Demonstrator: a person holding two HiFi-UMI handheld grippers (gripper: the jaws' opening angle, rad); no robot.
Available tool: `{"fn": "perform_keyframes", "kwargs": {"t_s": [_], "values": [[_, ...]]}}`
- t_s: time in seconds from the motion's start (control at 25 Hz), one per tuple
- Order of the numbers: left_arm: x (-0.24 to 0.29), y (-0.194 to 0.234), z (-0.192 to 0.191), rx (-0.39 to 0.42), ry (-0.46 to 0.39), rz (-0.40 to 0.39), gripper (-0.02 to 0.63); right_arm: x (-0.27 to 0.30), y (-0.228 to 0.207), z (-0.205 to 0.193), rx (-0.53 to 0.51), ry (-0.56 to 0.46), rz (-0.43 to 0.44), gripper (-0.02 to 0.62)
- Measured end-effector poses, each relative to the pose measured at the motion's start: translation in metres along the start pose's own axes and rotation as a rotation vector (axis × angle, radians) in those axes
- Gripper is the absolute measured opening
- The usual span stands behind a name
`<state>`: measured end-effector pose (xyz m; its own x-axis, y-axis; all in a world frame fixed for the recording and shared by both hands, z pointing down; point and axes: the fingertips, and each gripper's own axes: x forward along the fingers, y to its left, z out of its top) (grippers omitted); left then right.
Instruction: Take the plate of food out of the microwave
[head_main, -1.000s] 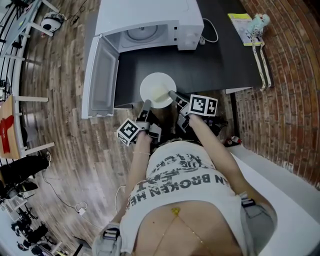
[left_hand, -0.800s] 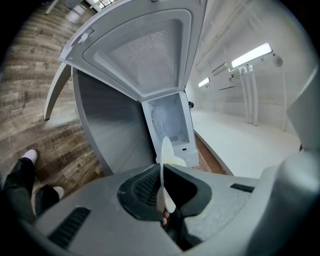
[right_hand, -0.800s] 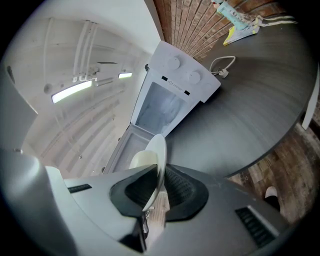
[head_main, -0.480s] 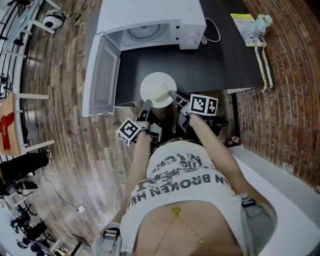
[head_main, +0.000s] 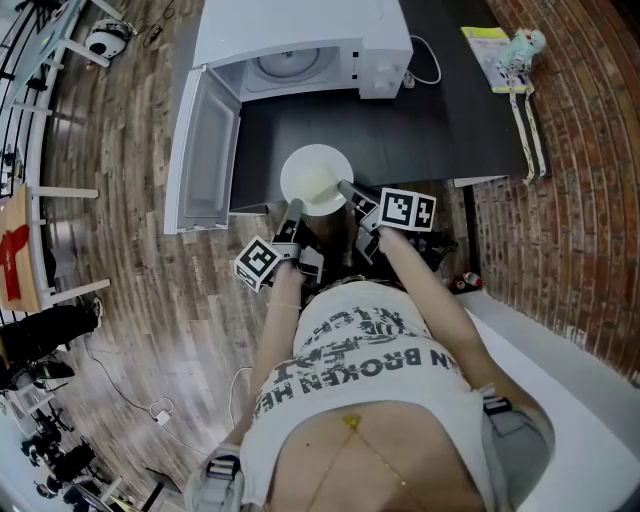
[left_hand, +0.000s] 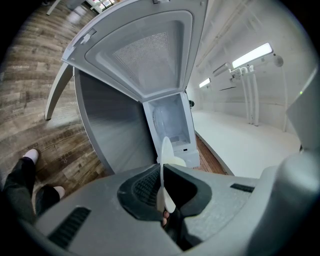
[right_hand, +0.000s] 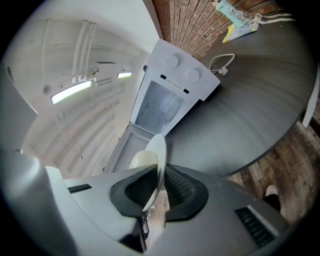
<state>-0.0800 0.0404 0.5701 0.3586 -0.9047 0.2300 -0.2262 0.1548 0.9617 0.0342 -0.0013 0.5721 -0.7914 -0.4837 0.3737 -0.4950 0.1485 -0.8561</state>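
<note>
A white plate (head_main: 316, 172) with a pale lump of food (head_main: 320, 187) is held just over the near edge of the dark table (head_main: 430, 125), in front of the microwave (head_main: 300, 35). My left gripper (head_main: 294, 208) is shut on the plate's near-left rim, and my right gripper (head_main: 343, 186) is shut on its near-right rim. In the left gripper view the plate (left_hand: 165, 157) shows edge-on between the pads. The right gripper view shows the plate (right_hand: 159, 155) pinched the same way, with the food (right_hand: 142, 160) on it. The microwave door (head_main: 205, 150) hangs wide open to the left, and the cavity holds only its turntable.
A white cord (head_main: 424, 58) trails from the microwave's right side. A yellow sheet and a small toy (head_main: 500, 45) lie at the table's far right corner. A brick wall (head_main: 580, 180) runs along the right, with wooden floor on the left.
</note>
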Motion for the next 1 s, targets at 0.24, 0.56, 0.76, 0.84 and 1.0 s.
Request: {"fn": "perform_keyframes", "kwargs": {"t_s": [0.24,0.56,0.76,0.84,1.0], "values": [[0.0020,0.0006,-0.0003,-0.005,0.001,0.002,0.018,0.0002,-0.0013,0.0016,0.002,0.000,-0.002,0.044],[0.0036,0.0015,-0.0014,-0.006,0.003,0.004,0.018,0.0005,-0.0036,0.0021,0.004,0.002,-0.004,0.044],[0.0044,0.0021,-0.0011,-0.009,-0.002,0.007,0.018,0.0013,-0.0038,0.0035,0.005,0.005,0.000,0.043],[0.0045,0.0021,-0.0009,-0.009,-0.003,0.008,0.018,0.0017,-0.0039,0.0035,0.008,0.007,0.000,0.043],[0.0053,0.0026,-0.0012,-0.007,-0.004,0.009,0.018,0.0018,-0.0050,0.0039,0.010,0.010,-0.001,0.043]]}}
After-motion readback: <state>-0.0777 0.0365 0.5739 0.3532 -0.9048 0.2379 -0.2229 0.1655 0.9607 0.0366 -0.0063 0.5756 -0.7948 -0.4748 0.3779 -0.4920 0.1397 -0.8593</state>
